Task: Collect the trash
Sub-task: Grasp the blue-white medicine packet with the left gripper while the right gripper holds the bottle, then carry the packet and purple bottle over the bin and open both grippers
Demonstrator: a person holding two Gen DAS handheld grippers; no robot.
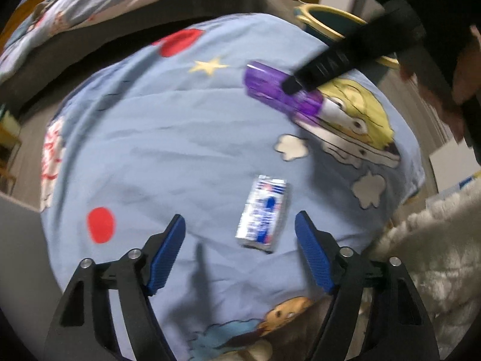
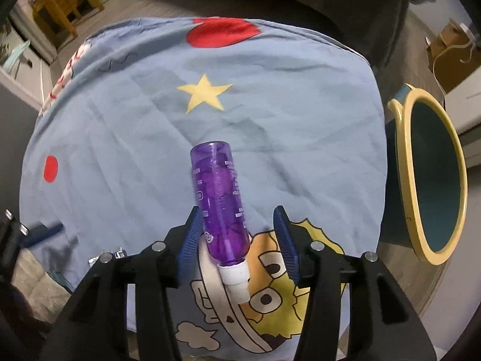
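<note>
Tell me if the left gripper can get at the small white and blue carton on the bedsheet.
Probably yes: the small white and blue carton lies flat, uncovered, just ahead of the open left gripper.

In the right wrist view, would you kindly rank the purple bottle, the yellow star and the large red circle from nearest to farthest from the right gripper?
1. Purple bottle: lying between the open fingers of the right gripper, cap toward the camera.
2. Yellow star: printed on the blue sheet, beyond the bottle's far end.
3. Large red circle: at the sheet's far edge.
</note>
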